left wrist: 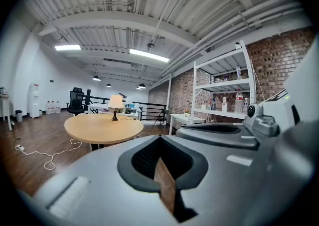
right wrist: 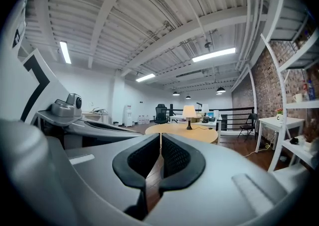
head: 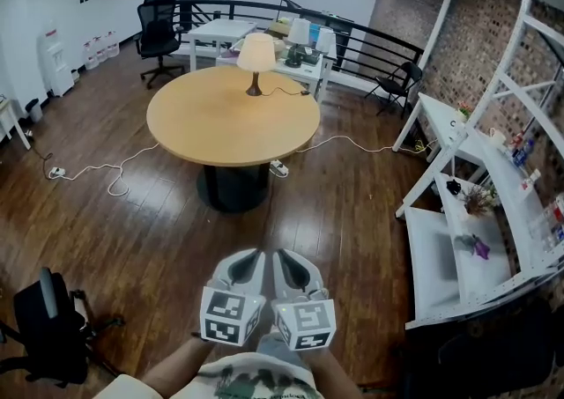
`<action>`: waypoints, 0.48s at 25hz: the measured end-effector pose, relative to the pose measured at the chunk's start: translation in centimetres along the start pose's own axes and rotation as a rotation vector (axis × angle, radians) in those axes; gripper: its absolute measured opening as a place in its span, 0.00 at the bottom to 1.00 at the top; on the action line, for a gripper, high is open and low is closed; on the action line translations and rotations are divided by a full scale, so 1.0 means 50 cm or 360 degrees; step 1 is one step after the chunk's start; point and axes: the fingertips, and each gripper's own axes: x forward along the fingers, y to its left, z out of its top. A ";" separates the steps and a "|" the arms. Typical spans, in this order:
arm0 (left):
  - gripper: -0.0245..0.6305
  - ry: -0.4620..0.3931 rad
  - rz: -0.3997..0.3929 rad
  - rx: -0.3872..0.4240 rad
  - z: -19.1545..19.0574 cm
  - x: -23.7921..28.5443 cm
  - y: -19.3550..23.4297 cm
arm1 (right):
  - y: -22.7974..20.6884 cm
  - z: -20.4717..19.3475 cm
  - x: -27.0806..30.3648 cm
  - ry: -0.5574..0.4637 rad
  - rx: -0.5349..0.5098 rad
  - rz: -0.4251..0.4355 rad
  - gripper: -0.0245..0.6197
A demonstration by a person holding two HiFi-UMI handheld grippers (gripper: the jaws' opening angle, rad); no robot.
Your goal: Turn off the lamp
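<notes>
Head view is showing the lamp (head: 256, 58) standing upright well ahead of both grippers, on the far side of a round wooden table (head: 220, 129). Its shade is glowing, so the lamp is on. A thin black cord (head: 284, 91) is running from the lamp's base across the tabletop toward the right. The table is sitting between the grippers and the lamp, and neither gripper is touching it.

The left gripper (head: 250, 258) and the right gripper (head: 284, 258) are being held just beside each other, close to the person's body and well apart from the table. Both are pointing forward at the lamp and slightly downward. In the left gripper view the jaws are sitting together with nothing between them. In the right gripper view the jaws are likewise resting closed to a thin slit, gripping nothing.

To the right of the right gripper, white shelving (head: 458, 239) is standing against a brick wall (head: 414, 10), carrying small items. A white cable (head: 92, 168) is lying on the wooden floor (head: 159, 239) ahead and to the left of the left gripper. Beyond the lamp, a white desk (head: 220, 32), a black office chair (head: 159, 32) and a black railing (head: 379, 36) are standing at the far end.
</notes>
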 end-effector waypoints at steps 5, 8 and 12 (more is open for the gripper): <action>0.03 -0.0019 0.0019 0.0037 0.034 0.090 -0.003 | -0.082 0.020 0.060 -0.0042 0.0016 0.0015 0.05; 0.03 -0.0001 0.0028 0.0040 0.041 0.153 -0.002 | -0.131 0.021 0.097 -0.0049 0.0029 0.0032 0.05; 0.03 0.0028 0.0064 0.0038 0.053 0.232 0.002 | -0.195 0.024 0.143 -0.0046 0.0052 0.0060 0.05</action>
